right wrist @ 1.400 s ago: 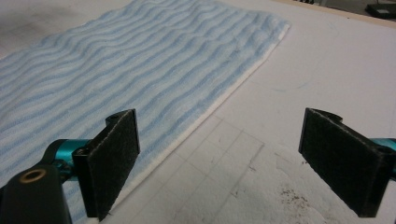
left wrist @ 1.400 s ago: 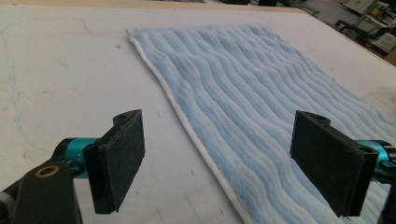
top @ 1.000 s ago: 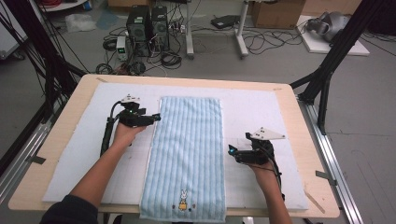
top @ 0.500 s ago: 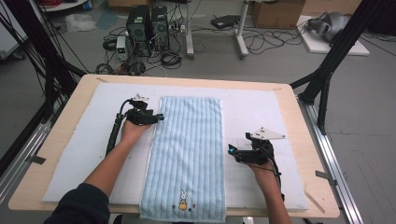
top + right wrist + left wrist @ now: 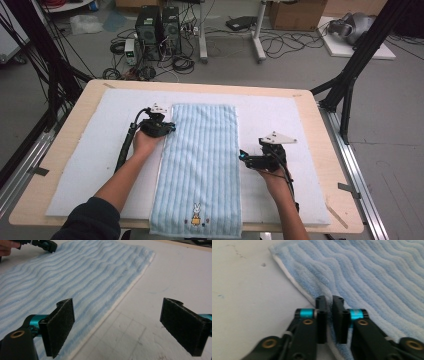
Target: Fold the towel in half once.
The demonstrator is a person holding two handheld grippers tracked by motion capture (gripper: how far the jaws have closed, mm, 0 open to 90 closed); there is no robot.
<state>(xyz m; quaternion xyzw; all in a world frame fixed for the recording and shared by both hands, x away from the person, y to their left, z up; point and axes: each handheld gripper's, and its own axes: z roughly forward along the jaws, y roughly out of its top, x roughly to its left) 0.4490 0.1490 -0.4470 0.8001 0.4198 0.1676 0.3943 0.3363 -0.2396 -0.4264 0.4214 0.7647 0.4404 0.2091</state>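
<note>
Blue-and-white striped terry, the towel point(image 5: 200, 165) lies flat along the middle of the worktop point(image 5: 320, 125), on the white padded sheet point(image 5: 90, 150) that covers it. We take the towel as our landmark. Its near end, with a small embroidered rabbit point(image 5: 195, 215), reaches the worktop's front edge; its far end stops short of the back edge.

At the towel's left edge, close to the far corner, we see the left gripper point(image 5: 167, 128) held in the person's left hand point(image 5: 145, 142). In the left gripper view its jaws stand nearly pressed together, with a thin slit between the pads, right over the towel's white hem point(image 5: 299, 288). We cannot tell whether any cloth is caught between them.

Just off the towel's right edge, about halfway along its length, the right gripper point(image 5: 244, 159) rests in the right hand point(image 5: 272, 175). In the right gripper view its jaws are spread wide, one pad over the towel's striped surface point(image 5: 75, 272) and the other over the bare white sheet beside the edge, so the hem runs between them. Nothing is held there.

Beyond the towel's far end, on the floor behind the worktop, stand computer towers point(image 5: 157, 25) among loose cables point(image 5: 280, 45).
</note>
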